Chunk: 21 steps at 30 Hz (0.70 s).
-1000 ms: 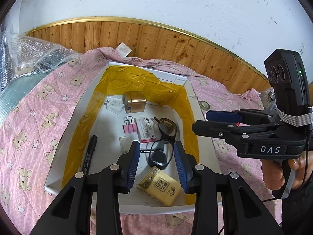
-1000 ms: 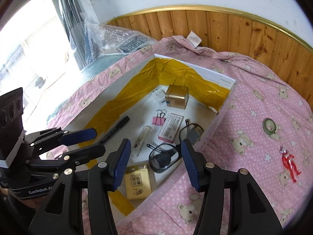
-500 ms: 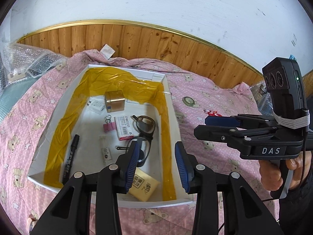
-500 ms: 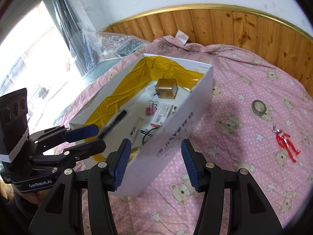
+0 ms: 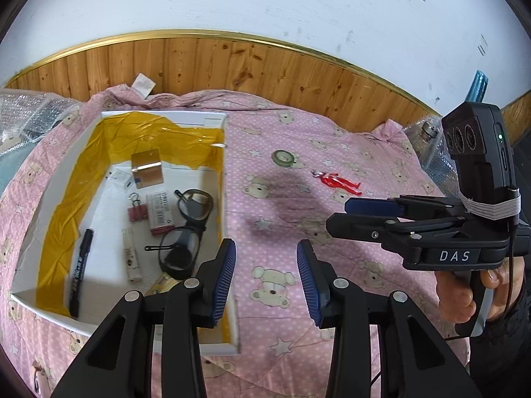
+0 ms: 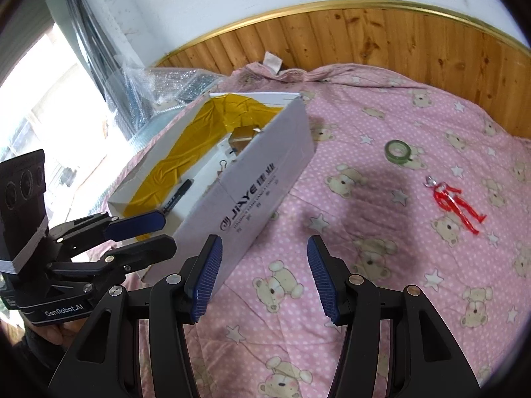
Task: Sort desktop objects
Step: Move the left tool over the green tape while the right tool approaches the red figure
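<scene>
From the left wrist view, the left gripper (image 5: pixel 265 278) hung with jaws apart and empty, beside the box (image 5: pixel 229 232) wall; swinging right, it might have clipped that wall. From the right wrist view, the right gripper (image 6: pixel 264 278) gaped, holding nothing, well short of the tape roll (image 6: pixel 397 151) and red figure (image 6: pixel 456 203) on the pink quilt (image 6: pixel 381 298), whose soft folds risked a snagged pinch.

White wall (image 5: pixel 265 0) (pine wainscot (image 5: pixel 265 63) below)
</scene>
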Tool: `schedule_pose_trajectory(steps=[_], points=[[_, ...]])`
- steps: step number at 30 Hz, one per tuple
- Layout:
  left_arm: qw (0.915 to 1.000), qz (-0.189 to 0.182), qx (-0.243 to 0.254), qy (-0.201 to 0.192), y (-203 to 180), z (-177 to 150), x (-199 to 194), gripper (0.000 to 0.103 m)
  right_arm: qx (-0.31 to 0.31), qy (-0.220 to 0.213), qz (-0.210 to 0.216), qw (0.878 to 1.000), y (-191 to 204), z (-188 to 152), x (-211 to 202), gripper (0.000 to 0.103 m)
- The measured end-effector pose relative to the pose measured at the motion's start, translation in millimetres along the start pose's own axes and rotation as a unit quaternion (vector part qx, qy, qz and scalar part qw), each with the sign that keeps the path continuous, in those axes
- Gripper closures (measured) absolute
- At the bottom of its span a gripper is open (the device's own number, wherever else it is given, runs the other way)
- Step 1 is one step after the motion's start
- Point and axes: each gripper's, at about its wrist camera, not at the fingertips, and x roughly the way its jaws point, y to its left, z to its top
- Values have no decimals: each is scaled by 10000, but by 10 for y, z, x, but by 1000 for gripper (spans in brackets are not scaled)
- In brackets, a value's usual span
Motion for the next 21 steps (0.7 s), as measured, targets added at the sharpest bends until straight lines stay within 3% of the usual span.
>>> schedule_pose_trajectory(steps=[9, 21], points=[[9998, -48, 170, 67, -308, 75, 181, 59, 190, -31, -136, 9997, -349, -155, -204, 47], [9974, -78, 514, 491, -709, 203, 651, 58, 386, 76, -473, 9981, -958, -285, -336, 47]])
